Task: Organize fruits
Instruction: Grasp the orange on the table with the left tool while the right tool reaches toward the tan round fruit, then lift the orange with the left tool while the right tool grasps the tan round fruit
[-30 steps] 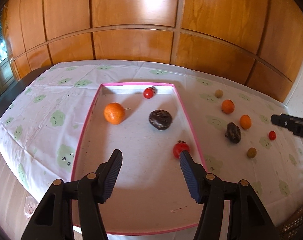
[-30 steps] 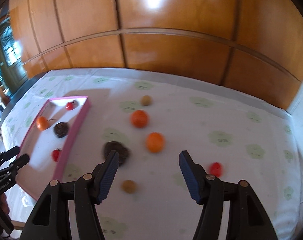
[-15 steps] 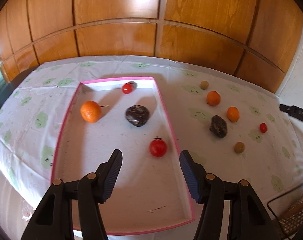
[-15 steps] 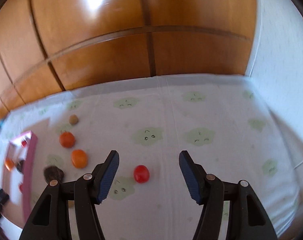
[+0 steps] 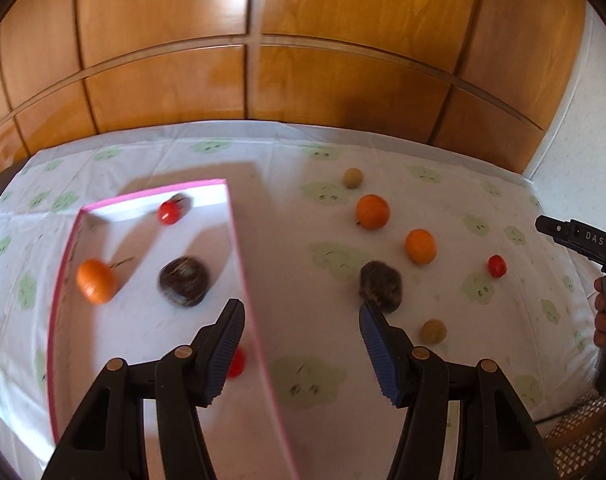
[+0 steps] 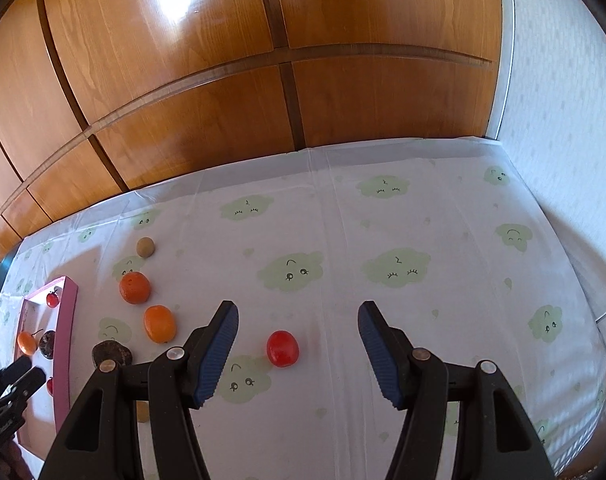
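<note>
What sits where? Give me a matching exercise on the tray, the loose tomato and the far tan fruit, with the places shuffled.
Things:
1. tray
2. loose tomato
3. far tan fruit

Places:
a. ahead of the right gripper, between its open jaws
b. beyond the loose oranges
c. left of all the loose fruit, holding four pieces

Pairs: 1-c, 2-a, 3-b.
</note>
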